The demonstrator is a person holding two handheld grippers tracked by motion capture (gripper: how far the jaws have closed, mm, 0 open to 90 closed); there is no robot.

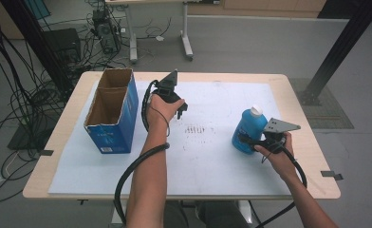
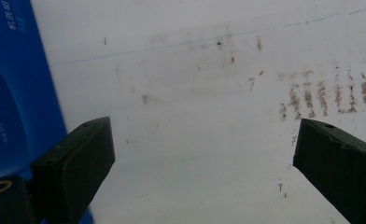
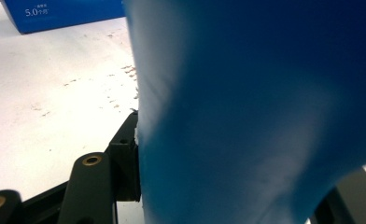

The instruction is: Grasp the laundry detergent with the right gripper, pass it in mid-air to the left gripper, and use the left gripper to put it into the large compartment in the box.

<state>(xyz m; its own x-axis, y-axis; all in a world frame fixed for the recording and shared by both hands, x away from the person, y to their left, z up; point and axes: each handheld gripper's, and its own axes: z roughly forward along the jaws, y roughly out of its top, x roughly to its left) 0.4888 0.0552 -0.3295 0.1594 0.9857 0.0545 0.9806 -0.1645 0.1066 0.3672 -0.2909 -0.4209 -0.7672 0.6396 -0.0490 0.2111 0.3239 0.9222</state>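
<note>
The right tool (image 1: 248,141) is clamped on the blue bottle (image 1: 248,129), its jaws pressed against the lower body from the person's side. In the right gripper view a black pad (image 3: 127,158) sits flush against the blue wall (image 3: 265,107). Gripping low on the body likely keeps the upright bottle steady and leaves its white cap (image 1: 255,110) free. The bottle stands near the right edge of the surface (image 1: 208,175), on the white sheet (image 1: 212,156) that covers most of it.

The left tool (image 1: 180,110) hangs over the middle of the surface with its jaws wide apart and nothing between them; its own view looks down on bare sheet marked with rows of small reddish scuffs (image 2: 323,95). It waits just beside the open blue cardboard box (image 1: 112,111), which stands near the far left corner. Judging from this layout, the box, with its two open compartments, is where the bottle may be headed.
</note>
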